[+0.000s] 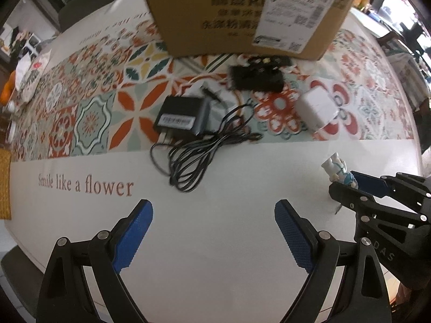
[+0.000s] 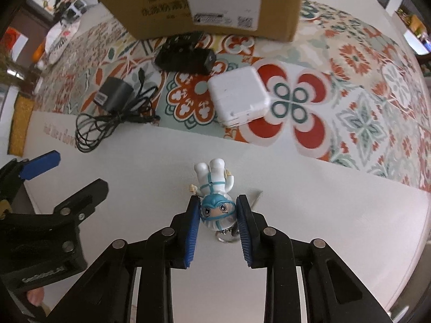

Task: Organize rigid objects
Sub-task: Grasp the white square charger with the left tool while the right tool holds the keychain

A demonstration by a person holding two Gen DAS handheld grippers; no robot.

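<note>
My right gripper (image 2: 218, 210) is shut on the head of a small white-and-teal toy figure keychain (image 2: 215, 188), its body pointing away from me; it also shows in the left wrist view (image 1: 336, 169), with the right gripper (image 1: 350, 185) at the right edge. My left gripper (image 1: 214, 212) is open and empty over the white part of the tablecloth; it shows at the left of the right wrist view (image 2: 70, 172). Beyond lie a black adapter with coiled cable (image 1: 183, 115), a white charger block (image 1: 317, 110) and a black device (image 1: 256, 76).
A large cardboard box (image 1: 242, 8) stands at the back of the table on the patterned tablecloth (image 1: 89, 113). A white bag (image 1: 29, 75) lies far left. The table's rounded edge (image 2: 420, 228) runs close on the right.
</note>
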